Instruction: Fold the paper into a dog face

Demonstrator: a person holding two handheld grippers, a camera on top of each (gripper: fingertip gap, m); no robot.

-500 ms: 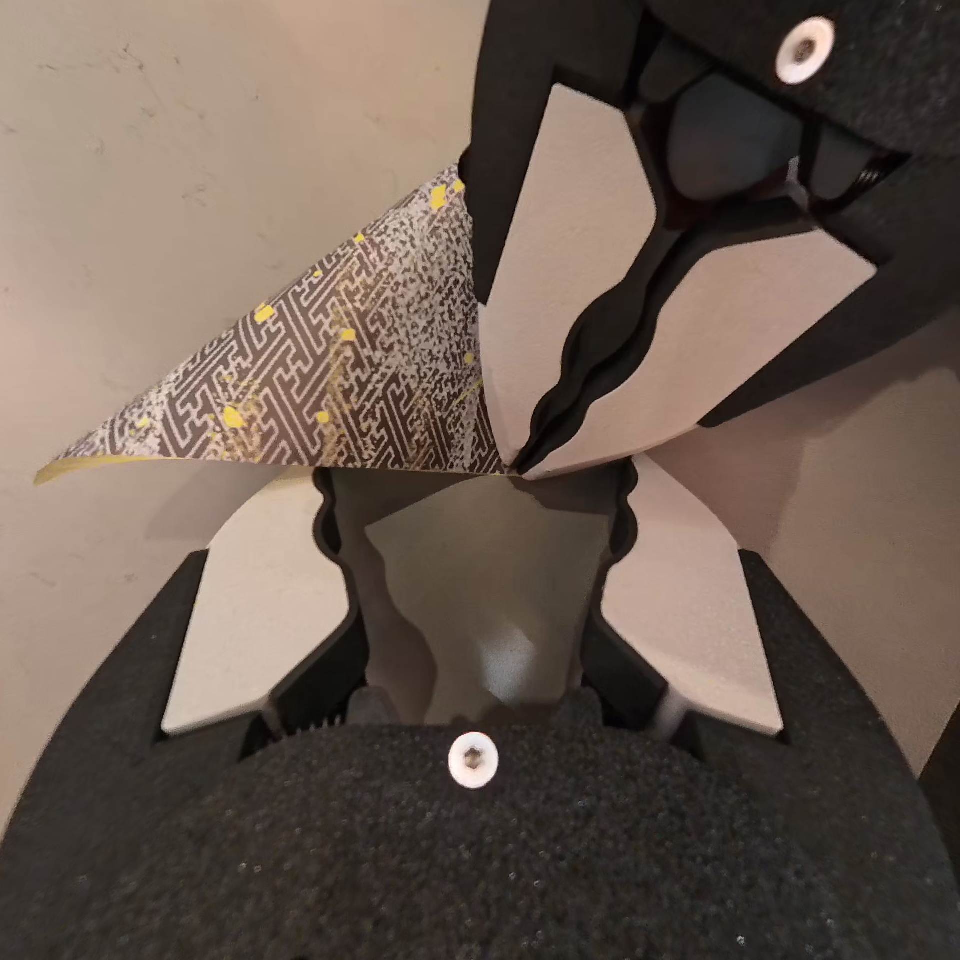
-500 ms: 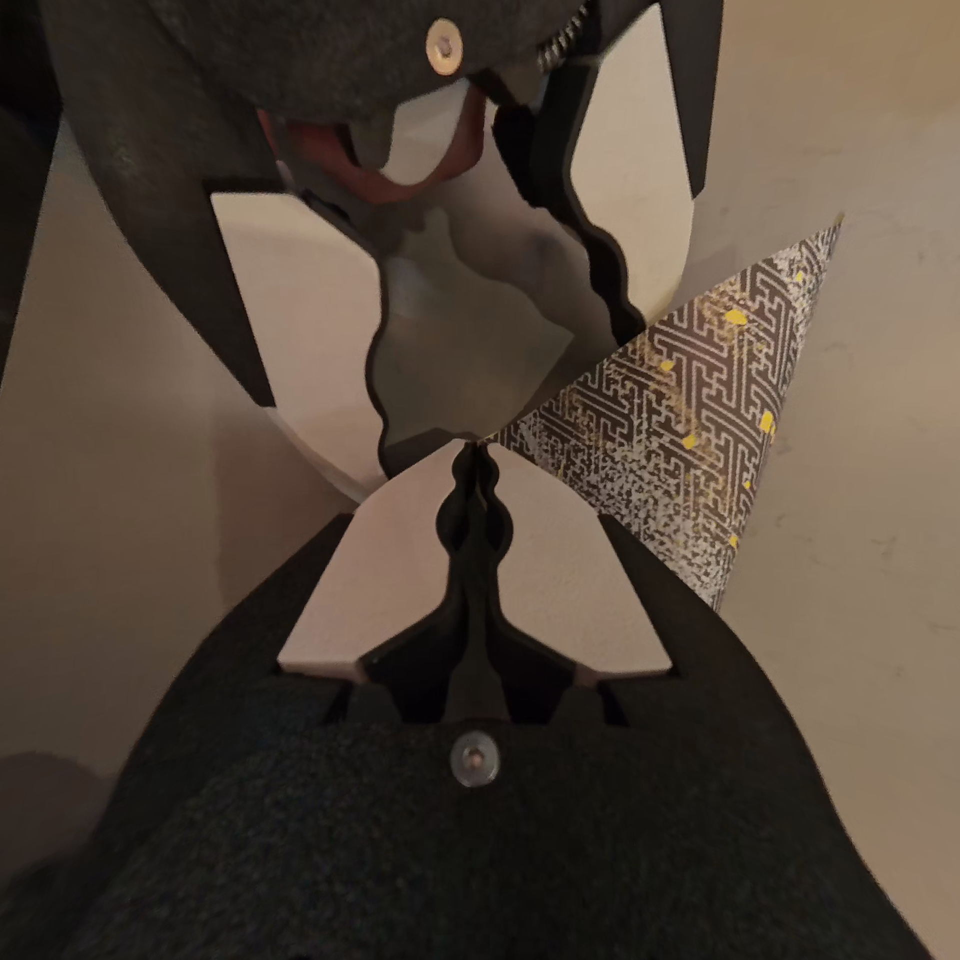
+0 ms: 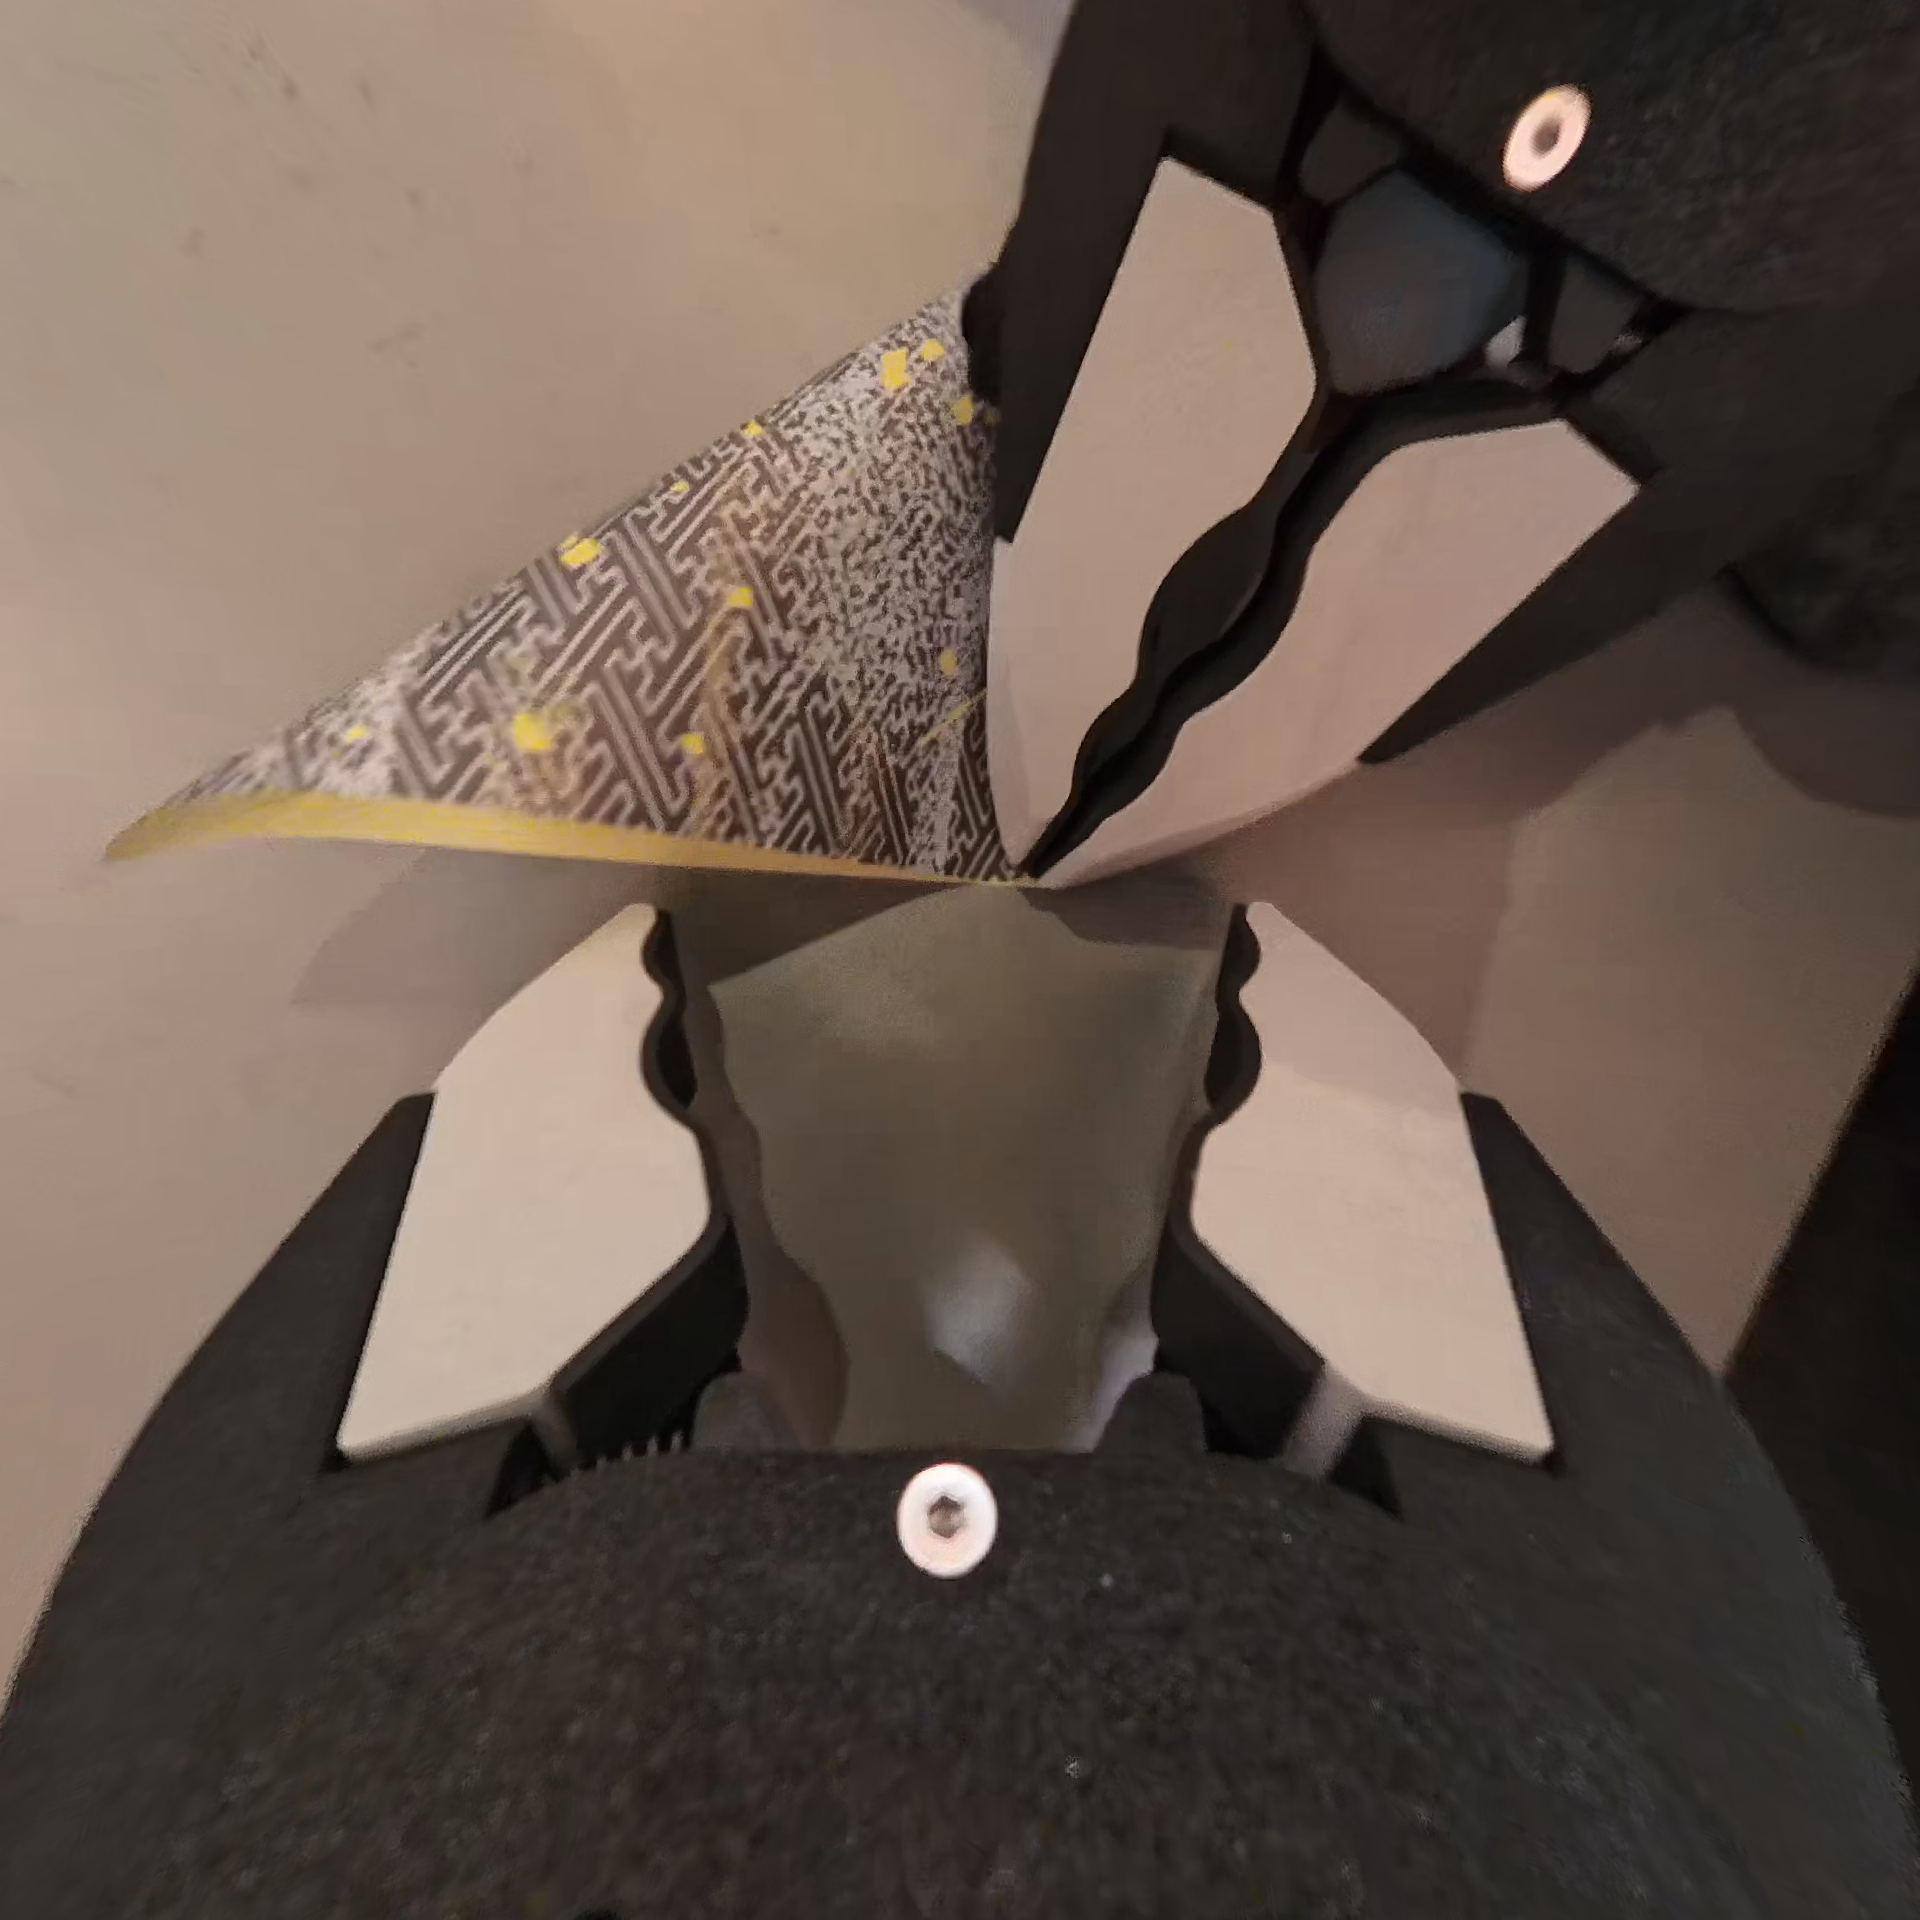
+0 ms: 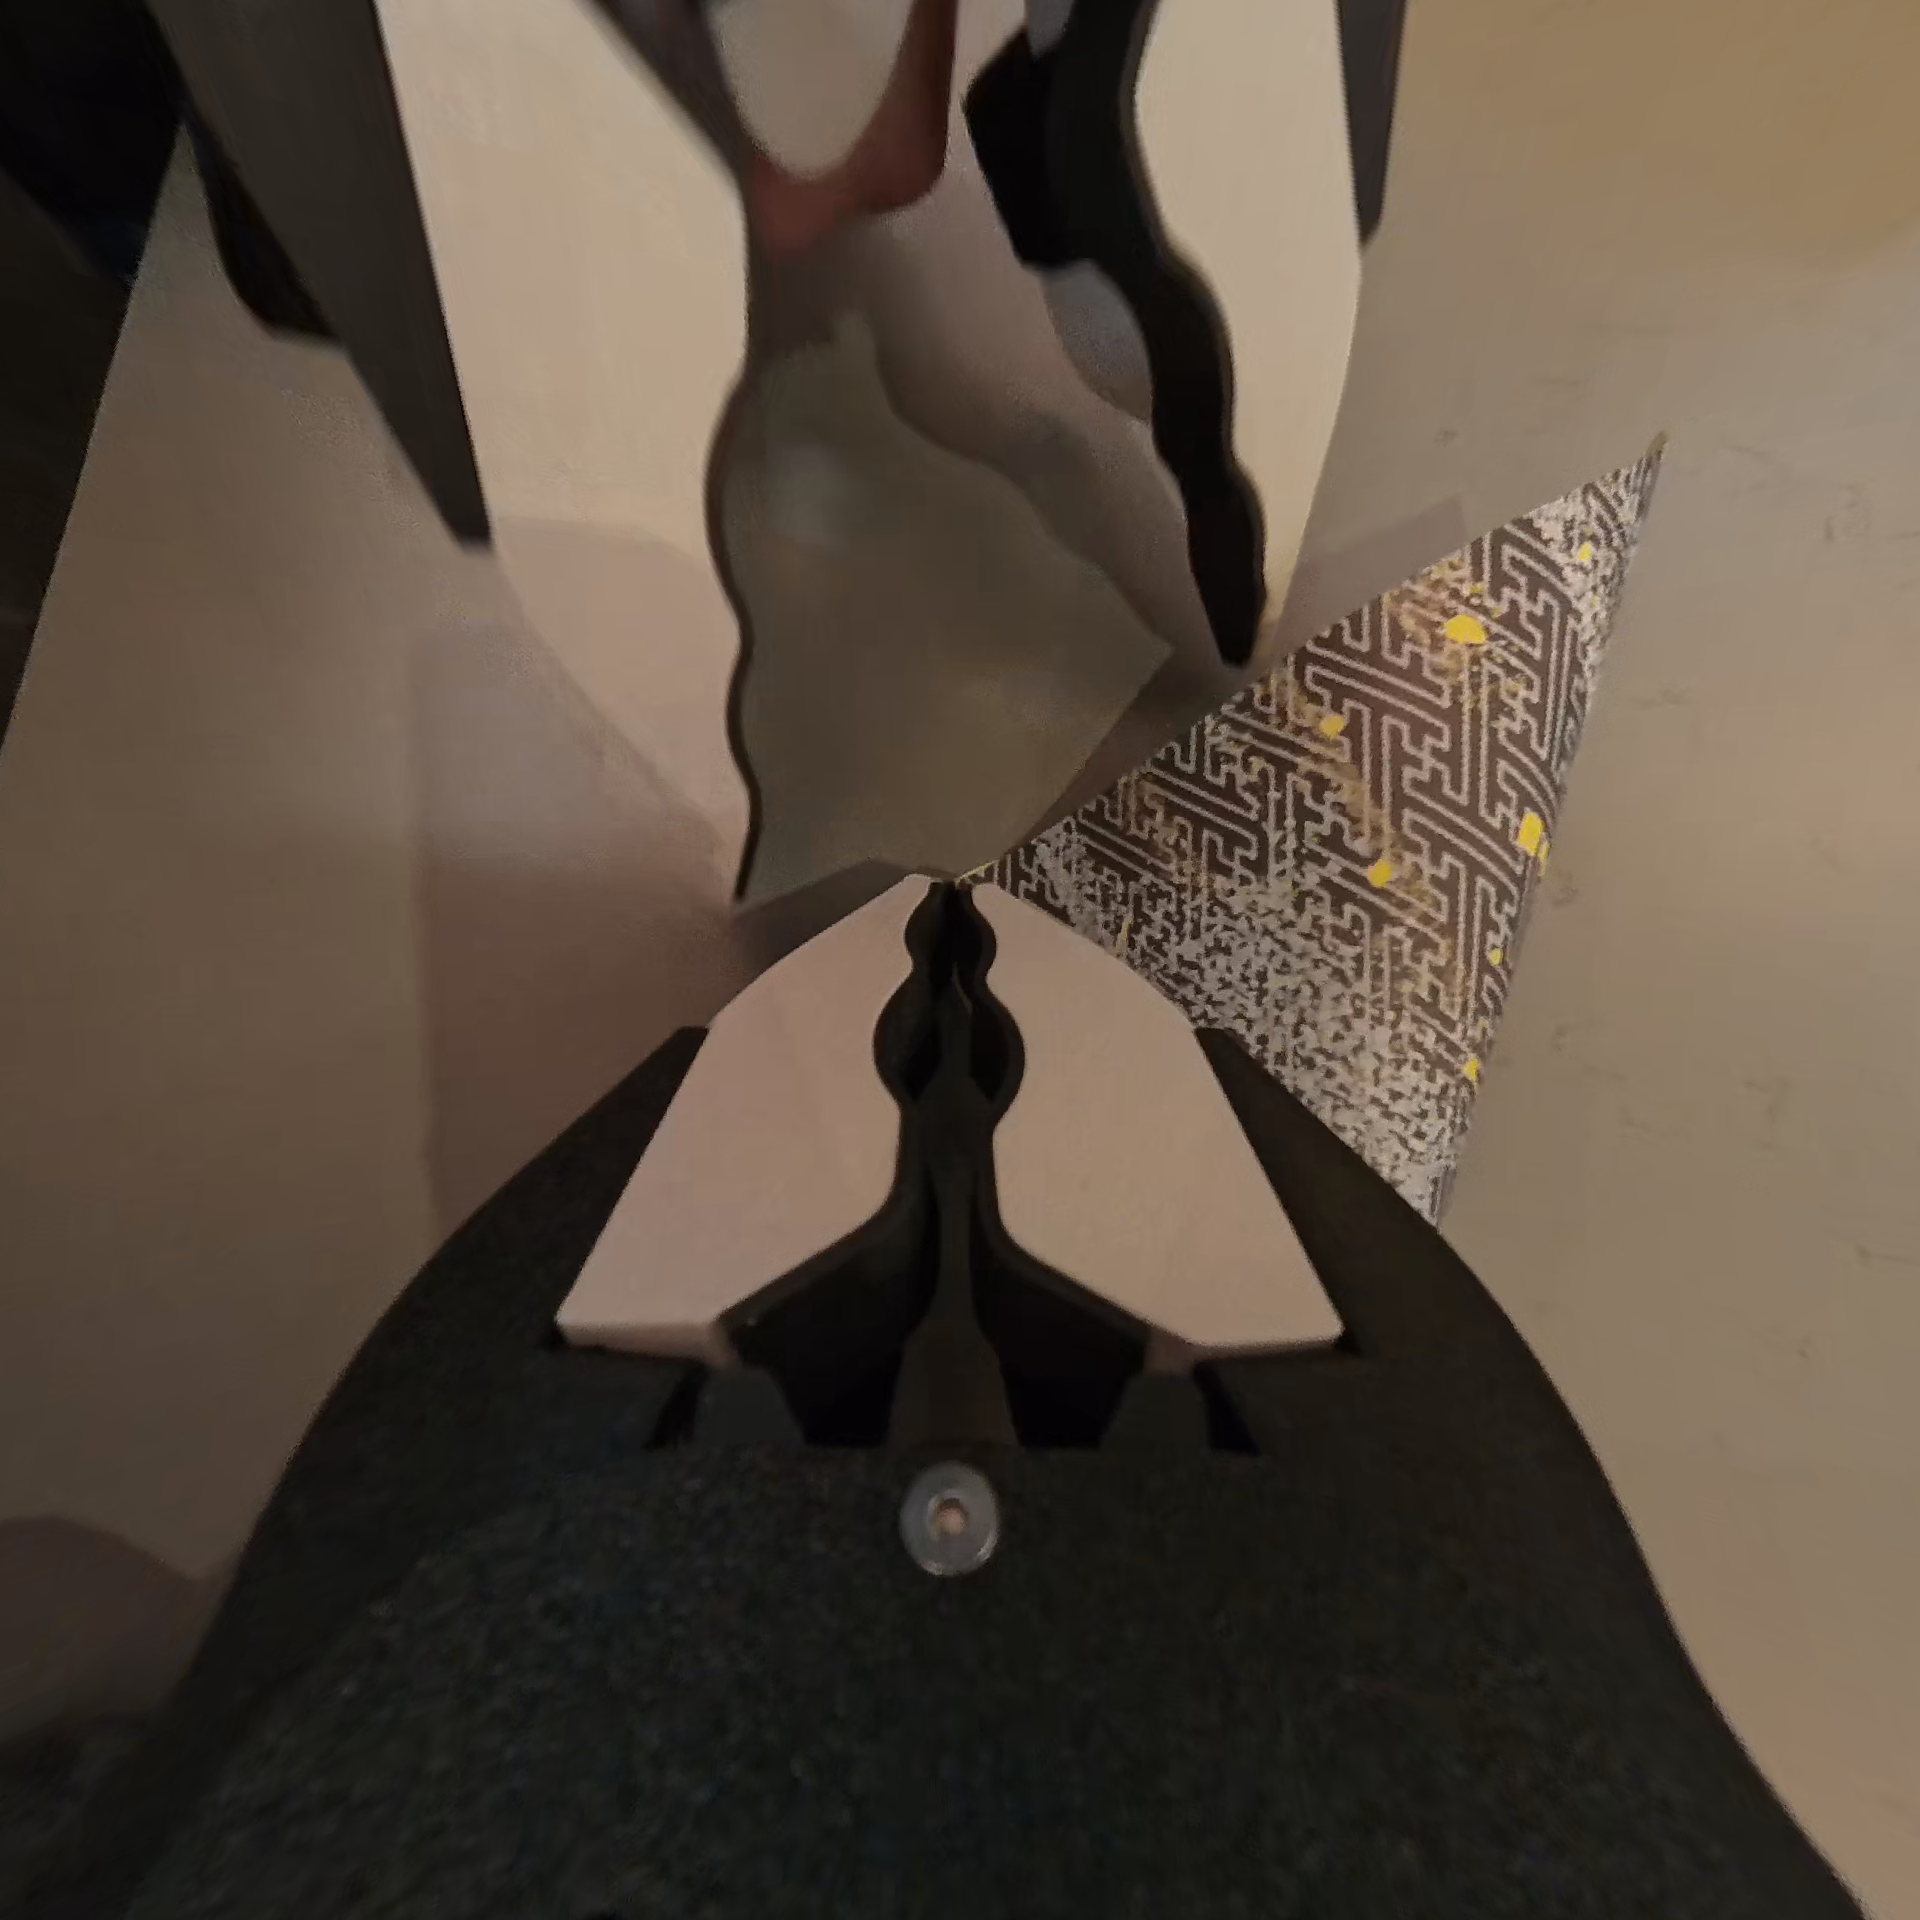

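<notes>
The paper [image 3: 727,665] is a triangle with a grey-and-black maze print, yellow flecks and a yellow underside edge. My right gripper [image 4: 945,894] is shut on the paper's near corner and holds that flap tilted up off the beige table [image 4: 1714,935]. The paper [image 4: 1351,831] fans out to its right. In the left wrist view the right gripper [image 3: 1029,873] comes in from the top right, pinching the corner. My left gripper [image 3: 951,925] is open and empty, fingers straddling the spot just below that pinch. It reaches down from the top in the right wrist view [image 4: 987,748].
The beige table [image 3: 312,312] runs all round the paper. A dark edge or object [image 3: 1849,1299] stands at the right of the left wrist view. Nothing else lies near the grippers. The tips of both grippers are at nearly the same place.
The paper's free edge has lifted a little, so its yellow underside edge shows more. The left gripper has shifted slightly, with motion blur. Neither grip has changed.
</notes>
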